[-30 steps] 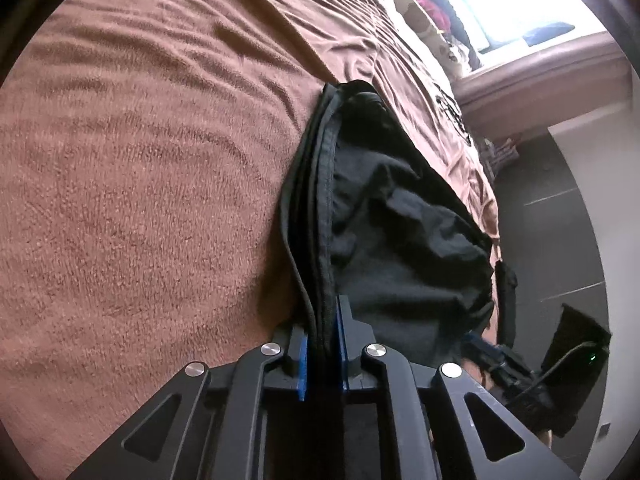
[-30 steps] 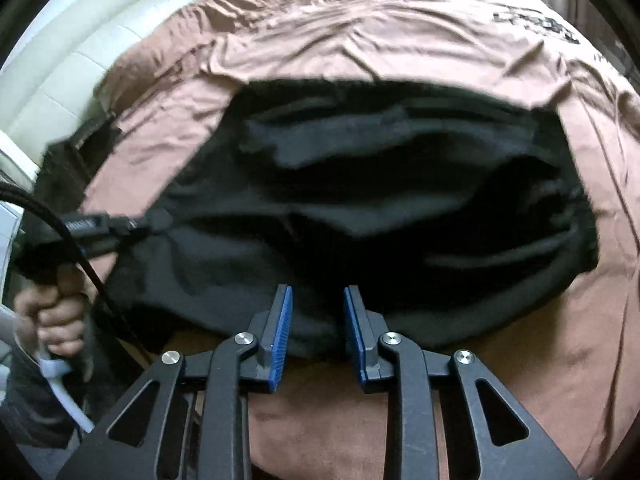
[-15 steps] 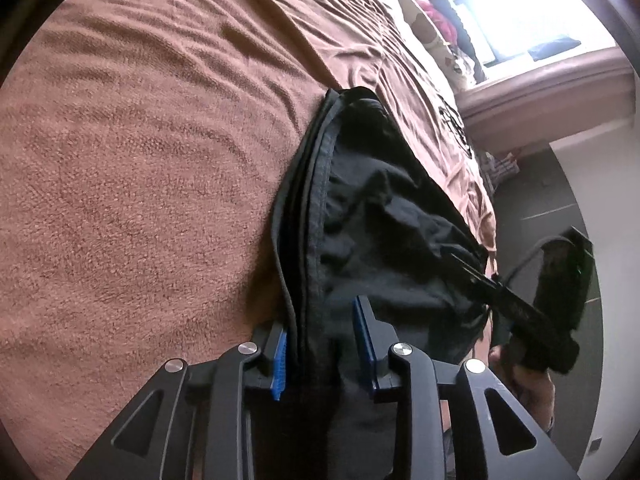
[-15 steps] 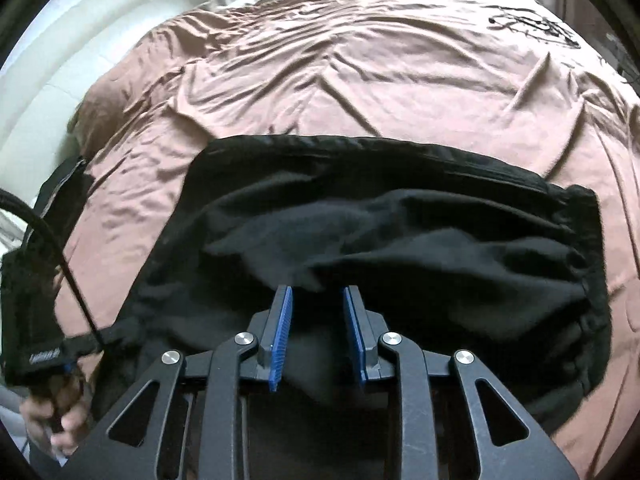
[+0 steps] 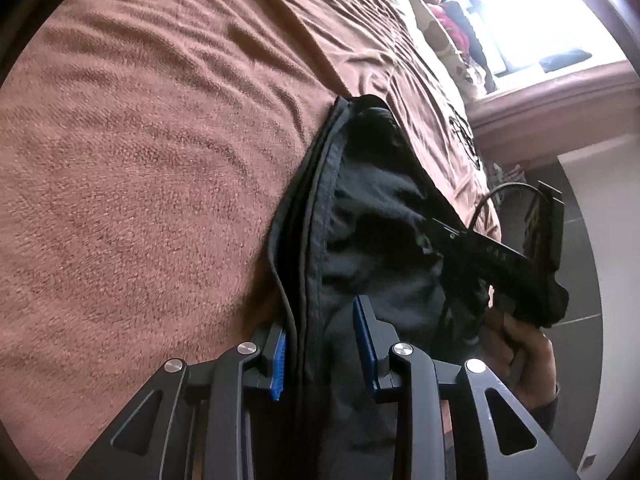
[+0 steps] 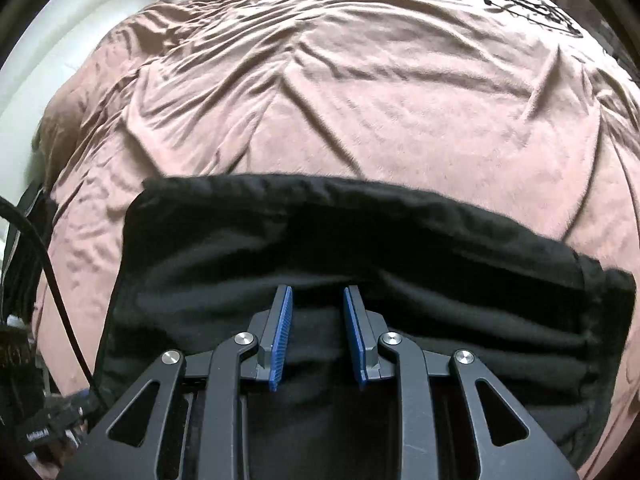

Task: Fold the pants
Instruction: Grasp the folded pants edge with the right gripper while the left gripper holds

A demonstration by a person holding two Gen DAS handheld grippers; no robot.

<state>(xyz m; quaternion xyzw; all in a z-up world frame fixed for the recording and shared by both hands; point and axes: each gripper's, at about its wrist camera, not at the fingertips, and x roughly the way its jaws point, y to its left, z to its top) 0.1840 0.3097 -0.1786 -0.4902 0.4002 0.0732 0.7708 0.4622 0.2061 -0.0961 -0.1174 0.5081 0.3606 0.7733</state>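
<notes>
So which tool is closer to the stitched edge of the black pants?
Left. The left tool straddles that stitched edge, its jaws having just been opening around it; the right tool hovers over the middle of the black pants.

1. We count one pair of black pants (image 6: 360, 248), folded into a single flat bundle near the bed's edge.
2. We count one brown bedspread (image 5: 140, 168) covering the bed.
3. We count two grippers: the left gripper (image 5: 324, 344) and the right gripper (image 6: 316, 332).
4. We count four blue finger pads, two per gripper.
5. We count one bright window (image 5: 532, 12).
</notes>
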